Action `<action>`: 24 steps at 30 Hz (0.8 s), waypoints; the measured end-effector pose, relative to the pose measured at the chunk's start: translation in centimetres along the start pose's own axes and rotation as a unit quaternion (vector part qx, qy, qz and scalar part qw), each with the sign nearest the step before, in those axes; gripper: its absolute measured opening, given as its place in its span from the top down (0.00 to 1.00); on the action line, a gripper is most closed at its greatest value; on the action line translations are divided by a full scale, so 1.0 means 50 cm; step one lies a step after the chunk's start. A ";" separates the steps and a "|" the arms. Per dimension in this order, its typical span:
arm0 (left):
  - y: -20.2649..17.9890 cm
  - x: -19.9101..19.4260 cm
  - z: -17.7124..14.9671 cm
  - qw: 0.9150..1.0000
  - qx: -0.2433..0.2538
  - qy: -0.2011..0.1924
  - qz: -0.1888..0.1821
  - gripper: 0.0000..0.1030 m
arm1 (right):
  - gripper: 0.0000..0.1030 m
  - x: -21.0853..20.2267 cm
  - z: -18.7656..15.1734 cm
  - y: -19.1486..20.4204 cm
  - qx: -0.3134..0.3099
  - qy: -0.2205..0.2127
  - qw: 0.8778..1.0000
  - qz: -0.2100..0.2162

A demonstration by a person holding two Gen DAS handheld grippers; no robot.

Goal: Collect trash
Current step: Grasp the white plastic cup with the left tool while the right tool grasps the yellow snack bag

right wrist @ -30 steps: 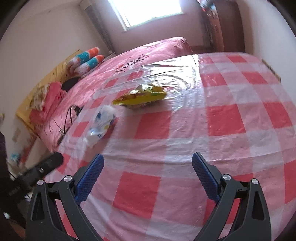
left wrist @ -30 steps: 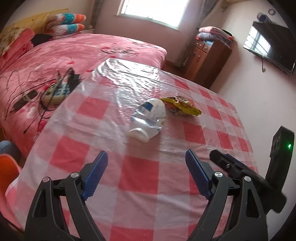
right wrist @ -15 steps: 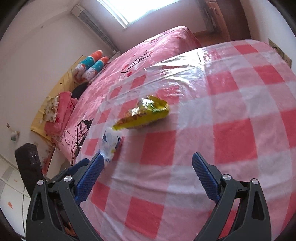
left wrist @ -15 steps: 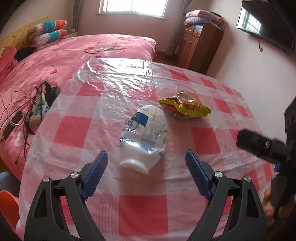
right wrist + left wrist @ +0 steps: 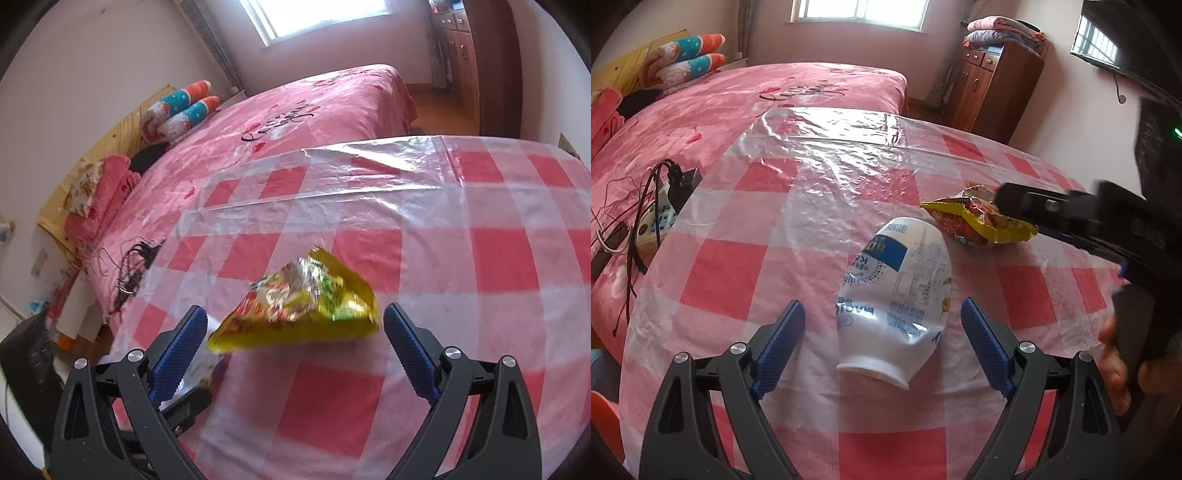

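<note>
A crushed white plastic bottle [image 5: 897,291] with a blue label lies on the red-checked table [image 5: 746,266], mouth toward me. My left gripper [image 5: 884,334] stands open with the bottle's neck end between its blue pads, not touching. A crumpled yellow snack wrapper [image 5: 979,221] lies just beyond the bottle. In the right wrist view the wrapper [image 5: 303,306] sits between the wide-open fingers of my right gripper [image 5: 295,339], apart from both pads. A sliver of the bottle [image 5: 201,363] shows behind the right gripper's left finger. The right gripper's body and a hand [image 5: 1115,354] show at the right of the left view.
A clear plastic sheet [image 5: 849,147] covers the tablecloth. Beyond the table is a pink bed [image 5: 775,96] with a power strip and tangled cables [image 5: 646,214] near its edge. A wooden cabinet [image 5: 997,85] stands at the back right; a wall TV [image 5: 1108,40] hangs further right.
Both grippers have moved forward over the table. The bottle now lies between the left fingers and the wrapper between the right fingers. Both stay open.
</note>
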State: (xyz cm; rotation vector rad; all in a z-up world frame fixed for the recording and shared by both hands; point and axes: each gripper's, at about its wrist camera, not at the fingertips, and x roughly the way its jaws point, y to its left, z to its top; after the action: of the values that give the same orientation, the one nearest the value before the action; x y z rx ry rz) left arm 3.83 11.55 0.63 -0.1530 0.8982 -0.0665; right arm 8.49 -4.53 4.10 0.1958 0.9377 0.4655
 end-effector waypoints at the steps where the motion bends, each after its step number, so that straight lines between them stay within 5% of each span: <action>1: -0.002 0.001 -0.001 1.000 0.004 -0.002 0.003 0.16 | 0.08 0.008 0.002 -0.002 -0.003 0.004 1.000 -0.002; 9: -0.010 0.009 0.006 1.000 0.006 -0.004 0.014 0.17 | 0.07 0.030 -0.010 -0.004 -0.027 0.011 0.999 -0.012; 13: -0.012 0.009 0.007 0.999 0.007 -0.004 0.032 0.26 | 0.08 0.031 -0.018 0.009 -0.051 0.009 0.998 -0.024; 19: -0.008 0.003 0.006 0.999 0.003 -0.008 0.049 0.41 | 0.17 0.032 -0.027 0.028 -0.078 0.003 0.996 -0.038; 24: -0.004 0.000 0.004 0.999 -0.002 -0.010 0.045 0.41 | 0.25 0.028 -0.027 0.022 -0.075 -0.002 0.997 -0.028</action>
State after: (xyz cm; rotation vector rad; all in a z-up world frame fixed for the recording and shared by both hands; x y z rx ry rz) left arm 3.96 11.38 0.79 -0.1160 0.8850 0.0203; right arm 7.75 -2.94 2.68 0.0345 0.8990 0.4818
